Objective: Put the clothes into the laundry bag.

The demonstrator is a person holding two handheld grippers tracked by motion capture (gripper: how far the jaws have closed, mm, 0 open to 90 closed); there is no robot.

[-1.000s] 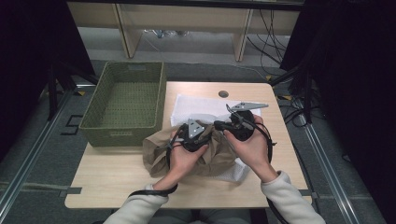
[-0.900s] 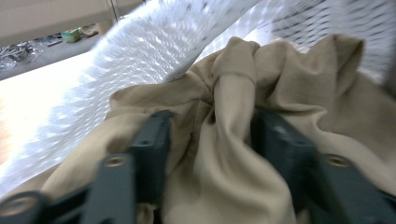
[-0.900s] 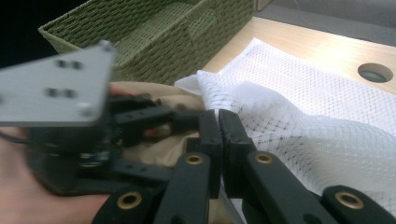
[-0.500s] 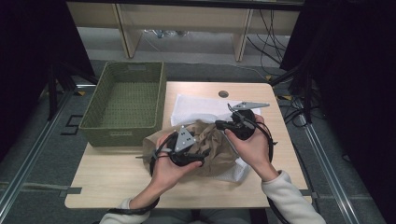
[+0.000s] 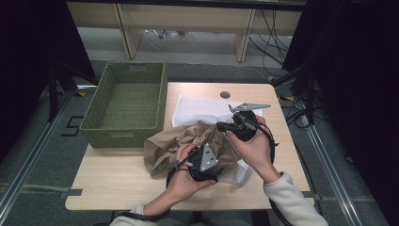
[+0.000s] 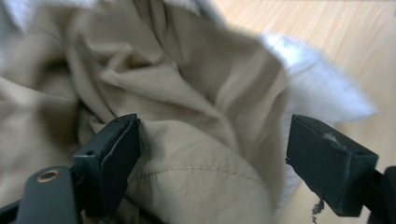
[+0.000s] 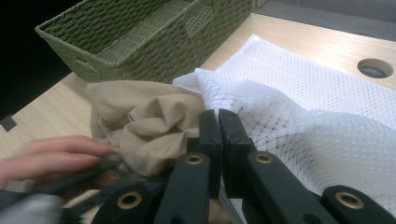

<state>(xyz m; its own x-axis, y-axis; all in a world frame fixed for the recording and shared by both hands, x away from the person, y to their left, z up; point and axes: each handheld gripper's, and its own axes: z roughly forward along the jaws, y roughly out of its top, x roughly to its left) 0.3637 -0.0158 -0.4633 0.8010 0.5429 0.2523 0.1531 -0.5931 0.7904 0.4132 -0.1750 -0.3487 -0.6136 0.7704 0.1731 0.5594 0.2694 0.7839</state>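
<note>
High view: the beige garment (image 5: pixel 188 143) lies bunched mid-tabletop (image 5: pixel 113 181), partly over the white mesh bag (image 5: pixel 200 107), just beside the green basket (image 5: pixel 126 106). The left tongs (image 6: pixel 212 154) gape wide, straddling a beige fold. The right tongs (image 7: pixel 218 128) are clenched, seemingly pinching the bag's mesh edge beside the garment.

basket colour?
Olive green woven basket; clearest in the right gripper view.
</note>
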